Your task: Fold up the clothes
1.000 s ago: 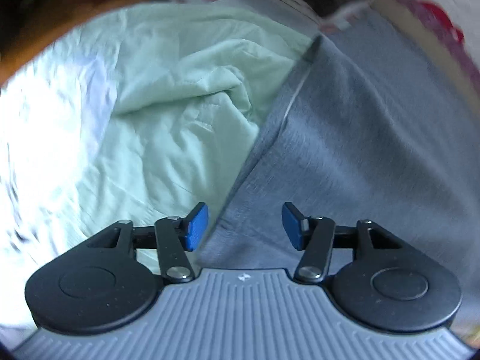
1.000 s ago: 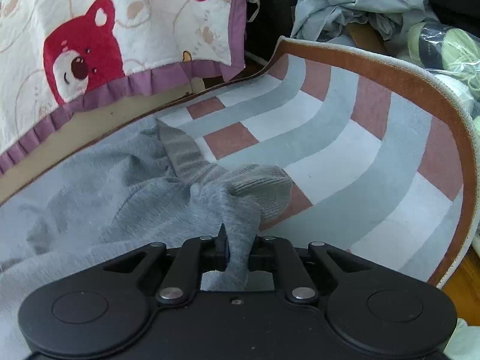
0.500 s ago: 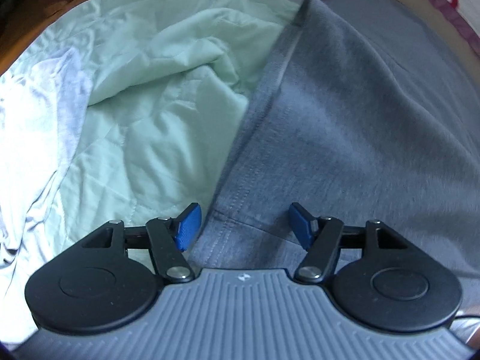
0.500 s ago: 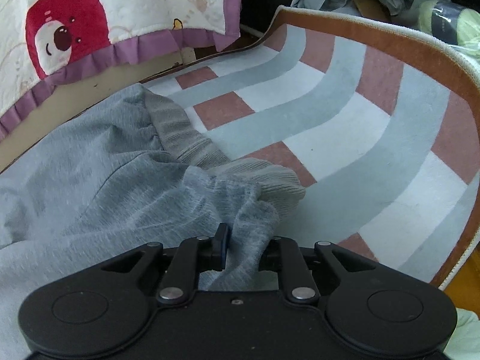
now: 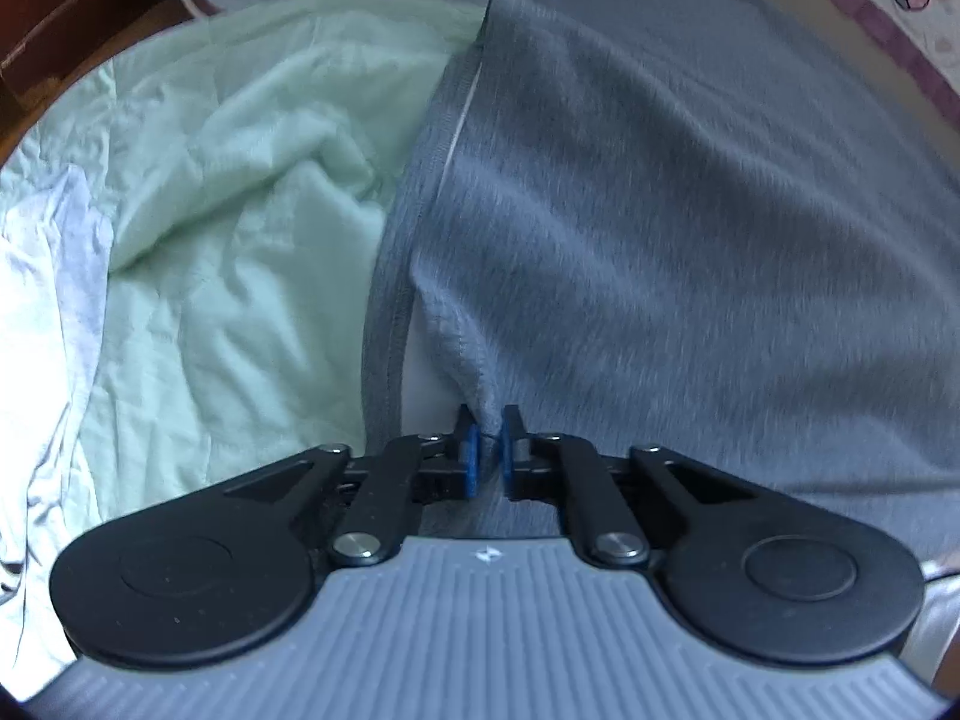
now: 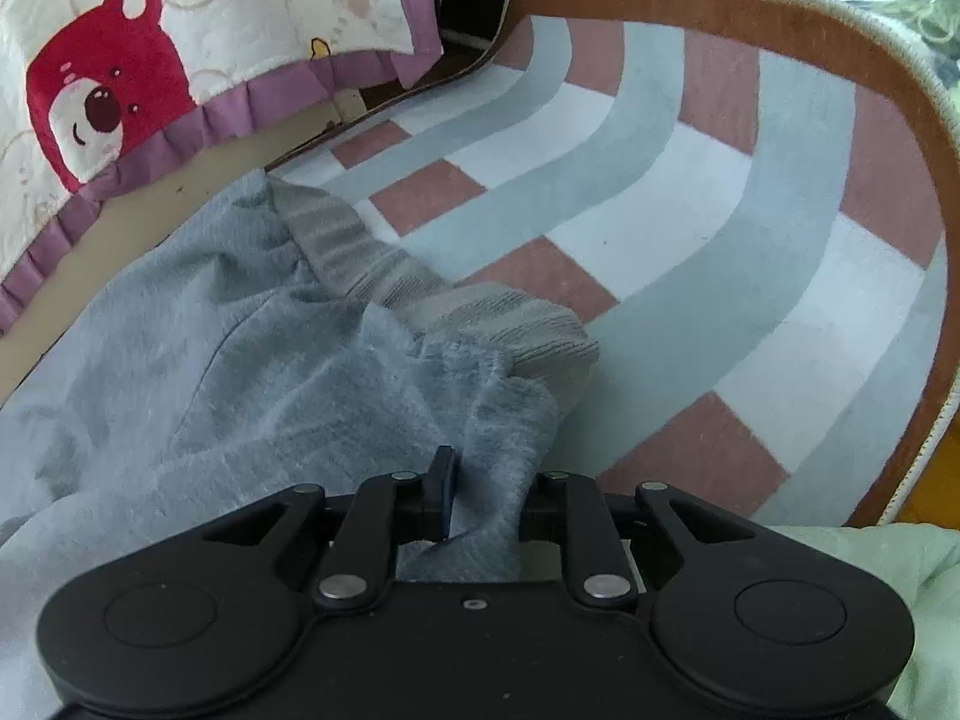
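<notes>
Striped rug [image 6: 690,252] with brown border, grey garment [image 6: 210,360] and pale green cloth [image 5: 240,210] on it

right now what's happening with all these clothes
A person is folding a grey sweatshirt with two handheld grippers. The left gripper is pinching its hem, beside a pale green sheet. The right gripper is closing on a bunch of the fabric near a ribbed cuff, over a striped rug.
</notes>
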Demonstrator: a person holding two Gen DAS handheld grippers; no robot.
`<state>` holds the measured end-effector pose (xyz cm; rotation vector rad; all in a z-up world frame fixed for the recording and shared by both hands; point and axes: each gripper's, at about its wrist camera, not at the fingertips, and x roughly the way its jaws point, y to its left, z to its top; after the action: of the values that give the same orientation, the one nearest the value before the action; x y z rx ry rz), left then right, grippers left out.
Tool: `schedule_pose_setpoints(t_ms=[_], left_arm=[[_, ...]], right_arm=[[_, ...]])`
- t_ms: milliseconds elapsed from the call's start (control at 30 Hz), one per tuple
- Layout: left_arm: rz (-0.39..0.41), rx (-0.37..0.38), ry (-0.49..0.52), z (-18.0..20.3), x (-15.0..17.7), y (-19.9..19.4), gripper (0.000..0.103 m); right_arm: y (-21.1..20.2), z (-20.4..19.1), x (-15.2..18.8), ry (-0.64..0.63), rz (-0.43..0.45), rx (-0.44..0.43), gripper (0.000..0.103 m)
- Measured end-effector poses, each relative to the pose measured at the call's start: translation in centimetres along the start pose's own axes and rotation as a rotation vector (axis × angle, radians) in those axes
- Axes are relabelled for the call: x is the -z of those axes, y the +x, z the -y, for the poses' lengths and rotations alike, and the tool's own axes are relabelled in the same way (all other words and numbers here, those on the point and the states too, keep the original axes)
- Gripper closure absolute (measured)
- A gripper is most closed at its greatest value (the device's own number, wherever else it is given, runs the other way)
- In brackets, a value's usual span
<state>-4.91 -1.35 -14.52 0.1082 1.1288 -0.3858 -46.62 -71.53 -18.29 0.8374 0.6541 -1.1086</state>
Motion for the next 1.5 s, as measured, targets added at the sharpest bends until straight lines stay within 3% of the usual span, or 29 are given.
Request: schedule_pose_setpoints(t_ms=[67,233,333,467,600,733,900,1000,1100,1167,1267,1400,1500], left_arm=[[0.100,0.013,0.037,1.0,-2.4,-2.0,0.099],[0.478,0.039,0.064,3.1,-11.3,-9.6,0.099],[0.669,0.018,0.071,5.1,-13.6,-12.8,0.099],[0.793,0.041,0.064,6.2,-14.6,-16.2,0.099],[0.843,0.067,0.035,5.3,-14.6,-19.1,0.099],[0.851,0.120,-0.019,3.9,-13.9,-20.4,0.099],[0.781,0.098,-0.026,4.3,-14.5,-18.4,0.099],[0.726,0.079,-0.025,4.9,-16.0,-15.7,0.099],[0.687,0.049,-0.030,5.7,-17.6,-12.2,0.099],[0.669,0.033,-0.025,6.3,-18.2,-10.1,0.099],[0.651,0.023,-0.023,7.0,-18.7,-7.9,0.099],[0.635,-0.003,-0.022,7.8,-19.2,-5.4,0.099],[0.643,-0.019,-0.071,8.1,-19.5,-4.1,0.099]], right_arm=[[-0.3,-0.6,-1.7,-0.006,-0.010,-0.028,0.093],[-4.4,-2.2,-7.2,-0.012,0.050,-0.133,0.095],[-7.2,-3.1,-9.5,-0.051,0.097,-0.183,0.095],[-10.0,-0.9,-9.3,0.077,0.077,-0.292,0.096],[-13.3,1.1,-8.1,0.133,0.130,-0.373,0.100],[-14.4,2.2,-7.2,0.132,0.127,-0.375,0.100],[-11.3,1.3,-8.2,0.127,0.079,-0.385,0.100],[-6.8,-0.6,-10.7,0.054,0.012,-0.309,0.100],[-3.0,-4.1,-12.4,-0.023,-0.065,-0.193,0.091],[-1.7,-5.9,-13.0,-0.006,-0.095,-0.150,0.084],[-1.7,-7.4,-12.9,0.047,-0.100,-0.174,0.063],[-2.7,-9.1,-11.7,0.049,-0.074,-0.215,0.061],[-3.2,-10.2,-9.3,0.052,-0.091,-0.293,0.058]])
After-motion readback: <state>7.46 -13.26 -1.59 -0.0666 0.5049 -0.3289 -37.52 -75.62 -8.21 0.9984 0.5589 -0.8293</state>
